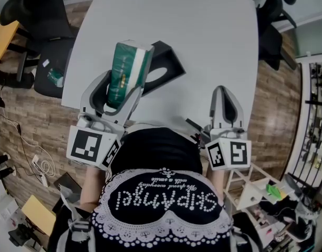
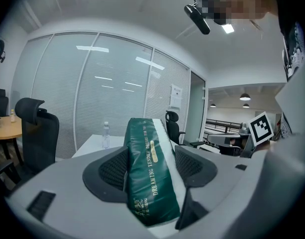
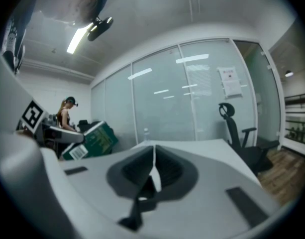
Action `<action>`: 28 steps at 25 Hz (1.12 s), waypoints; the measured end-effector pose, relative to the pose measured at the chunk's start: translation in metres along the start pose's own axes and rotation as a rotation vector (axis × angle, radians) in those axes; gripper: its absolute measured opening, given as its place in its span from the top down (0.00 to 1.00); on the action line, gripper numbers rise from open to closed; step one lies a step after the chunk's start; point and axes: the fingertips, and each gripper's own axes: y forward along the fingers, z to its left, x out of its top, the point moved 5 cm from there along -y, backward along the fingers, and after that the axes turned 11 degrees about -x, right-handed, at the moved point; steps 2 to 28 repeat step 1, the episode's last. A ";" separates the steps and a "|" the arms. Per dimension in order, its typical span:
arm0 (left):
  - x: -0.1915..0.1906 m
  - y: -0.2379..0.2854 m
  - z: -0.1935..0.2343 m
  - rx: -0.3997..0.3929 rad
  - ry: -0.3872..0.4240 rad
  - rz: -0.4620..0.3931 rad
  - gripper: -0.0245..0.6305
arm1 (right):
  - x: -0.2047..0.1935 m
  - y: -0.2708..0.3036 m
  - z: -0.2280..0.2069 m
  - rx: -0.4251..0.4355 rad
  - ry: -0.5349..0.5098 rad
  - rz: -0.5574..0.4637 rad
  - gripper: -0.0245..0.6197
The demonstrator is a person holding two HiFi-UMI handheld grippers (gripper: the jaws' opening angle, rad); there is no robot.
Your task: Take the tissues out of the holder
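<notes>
A green and white tissue pack [image 1: 126, 72] stands up out of my left gripper [image 1: 123, 86], which is shut on it across its width. Both pads press its sides in the left gripper view, where the tissue pack [image 2: 150, 173] fills the gap in my left gripper [image 2: 151, 159]. The pack hangs above the white table [image 1: 213, 35], just left of the black holder [image 1: 165, 67], whose oval opening shows. My right gripper [image 1: 224, 92] is shut and holds nothing, near the table's front edge. The right gripper [image 3: 153, 159] sees the pack [image 3: 87, 141] off to its left.
Black office chairs stand at the table's left [image 1: 40, 14] and right [image 1: 271, 20]. A water bottle [image 2: 106, 135] sits at the far end of the table. A white rack [image 1: 255, 188] stands at the lower right. A person [image 3: 67, 114] stands in the background.
</notes>
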 end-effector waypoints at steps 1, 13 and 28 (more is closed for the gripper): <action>0.000 0.000 0.000 0.000 0.000 0.000 0.49 | 0.000 0.000 0.000 -0.001 -0.001 0.001 0.91; 0.000 0.000 0.000 0.000 0.000 0.000 0.49 | 0.000 0.000 0.000 -0.001 -0.001 0.001 0.91; 0.000 0.000 0.000 0.000 0.000 0.000 0.49 | 0.000 0.000 0.000 -0.001 -0.001 0.001 0.91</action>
